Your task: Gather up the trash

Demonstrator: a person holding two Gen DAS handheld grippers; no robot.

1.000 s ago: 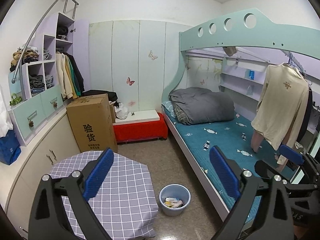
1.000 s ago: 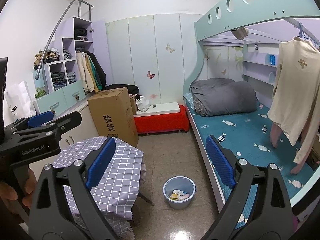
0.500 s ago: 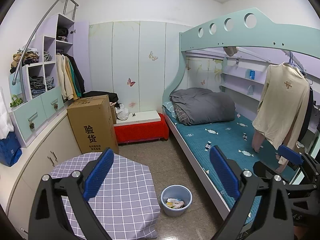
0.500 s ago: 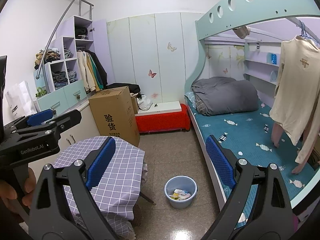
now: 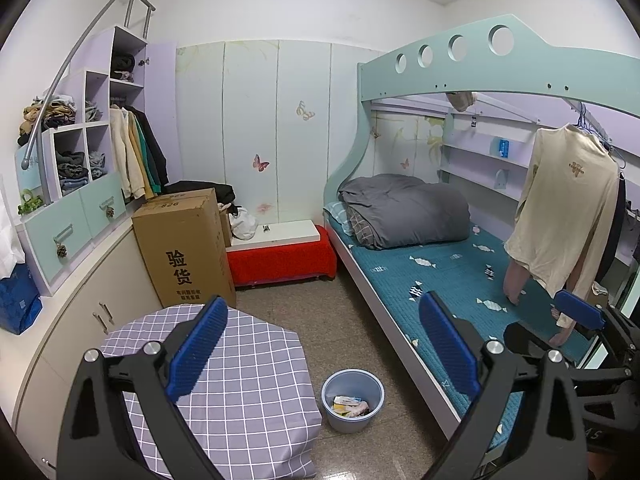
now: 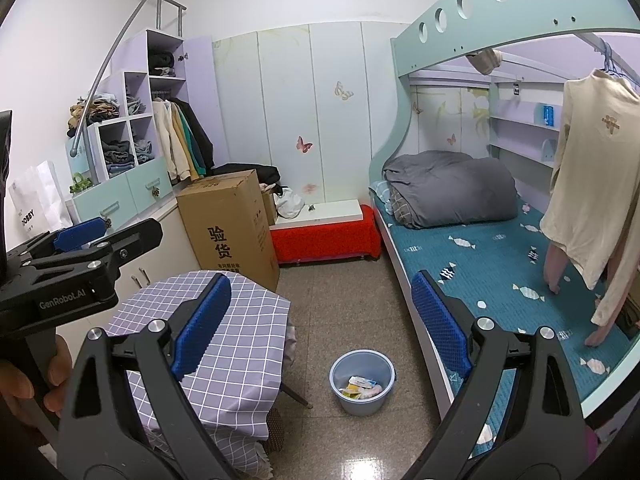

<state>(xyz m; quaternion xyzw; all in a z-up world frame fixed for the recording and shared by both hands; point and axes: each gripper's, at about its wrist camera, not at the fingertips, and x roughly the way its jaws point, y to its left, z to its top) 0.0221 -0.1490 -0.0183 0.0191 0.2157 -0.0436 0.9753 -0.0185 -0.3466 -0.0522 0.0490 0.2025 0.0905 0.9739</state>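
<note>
Both the left gripper [image 5: 320,348] and right gripper [image 6: 320,320] gape wide, empty; a careless reach could tip the bin [image 6: 362,376] and spill its wrappers [image 6: 360,387]

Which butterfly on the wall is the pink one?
The lower butterfly, over the red bench. The other wall butterfly sits higher and is pale, not pink.

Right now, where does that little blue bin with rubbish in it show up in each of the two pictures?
Left wrist view: blue trash bin, bottom centre, on the floor.
Right wrist view: same bin, bottom centre, slightly right.
Shared landmark: it stands between the checked tablecloth and the bed.
</note>
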